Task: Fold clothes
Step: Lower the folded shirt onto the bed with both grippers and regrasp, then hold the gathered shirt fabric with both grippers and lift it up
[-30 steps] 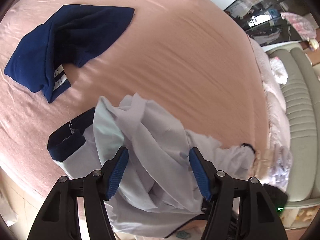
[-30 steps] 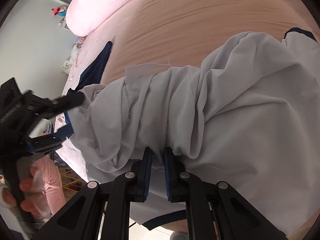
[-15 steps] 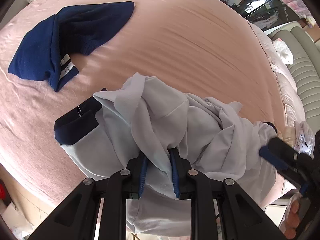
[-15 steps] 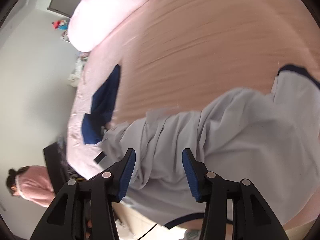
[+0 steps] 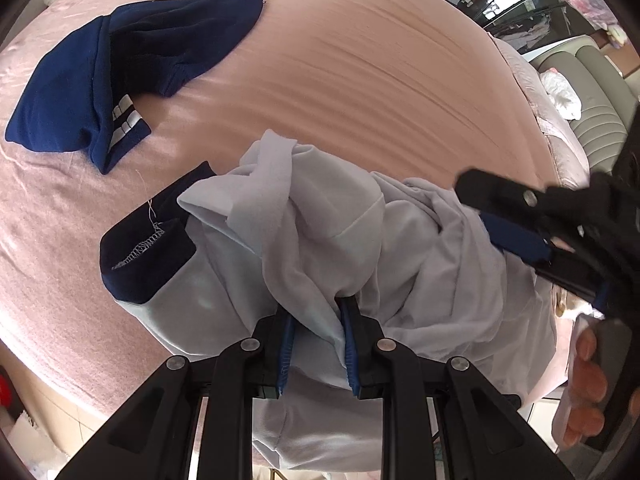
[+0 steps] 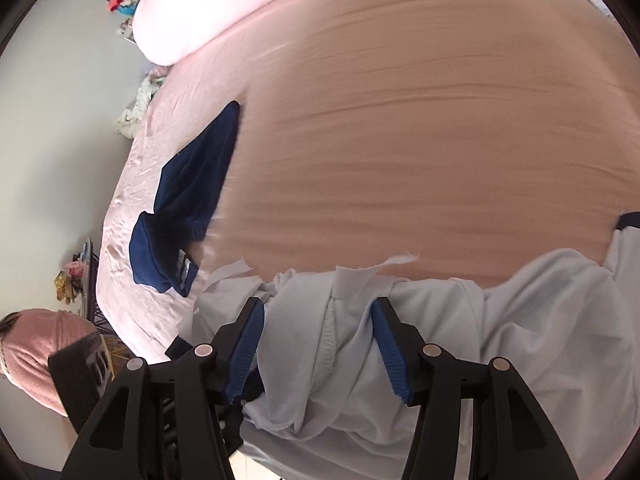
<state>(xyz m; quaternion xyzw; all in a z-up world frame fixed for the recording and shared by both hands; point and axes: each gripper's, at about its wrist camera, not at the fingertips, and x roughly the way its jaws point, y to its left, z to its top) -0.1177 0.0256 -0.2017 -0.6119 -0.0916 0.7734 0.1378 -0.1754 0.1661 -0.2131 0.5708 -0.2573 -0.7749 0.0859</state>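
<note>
In the left wrist view my left tongs are clamped on a fold of the pale grey garment, heaped ahead of them on the bed. In the right wrist view my right tongs are opening, pads apart, grey cloth lying loose between them.

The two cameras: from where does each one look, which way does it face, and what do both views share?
Left wrist: on the left gripper, facing down at the light grey garment it pinches; the right gripper and a hand show.
Right wrist: on the right gripper, jaws opening over the garment, facing across the pink bed.
Shared: grey garment, navy garment, bed.
</note>
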